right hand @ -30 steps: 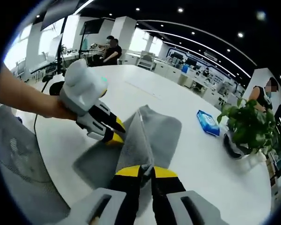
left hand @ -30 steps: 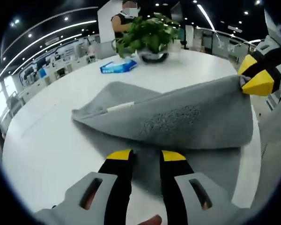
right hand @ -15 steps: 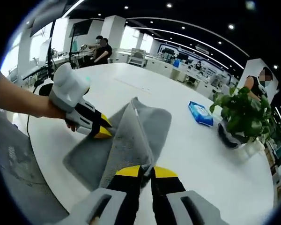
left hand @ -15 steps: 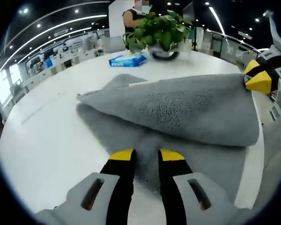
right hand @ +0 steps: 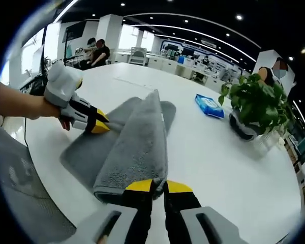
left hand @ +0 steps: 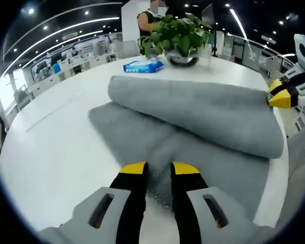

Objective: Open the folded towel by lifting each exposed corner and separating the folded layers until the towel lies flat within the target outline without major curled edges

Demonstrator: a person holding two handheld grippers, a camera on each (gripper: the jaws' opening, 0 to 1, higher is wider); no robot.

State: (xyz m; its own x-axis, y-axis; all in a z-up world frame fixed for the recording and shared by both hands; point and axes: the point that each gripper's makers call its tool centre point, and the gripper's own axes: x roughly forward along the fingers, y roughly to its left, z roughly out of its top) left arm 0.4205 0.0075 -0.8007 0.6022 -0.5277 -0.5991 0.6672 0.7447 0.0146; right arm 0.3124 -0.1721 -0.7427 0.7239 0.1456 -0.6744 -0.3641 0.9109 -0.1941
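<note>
On the table (right hand: 234, 152), both grippers' fingers pinch the towel (right hand: 137, 147), its corners hidden.

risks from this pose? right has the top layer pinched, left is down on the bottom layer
1. The lifted layer of the towel has rolled into a tube over the lower layer; released now, it likely stays curled.
2. The right gripper pinches only the towel's edge, which could slip out mid-pull.
3. The left gripper pins one corner, so the lower layer may drag across the table.
</note>
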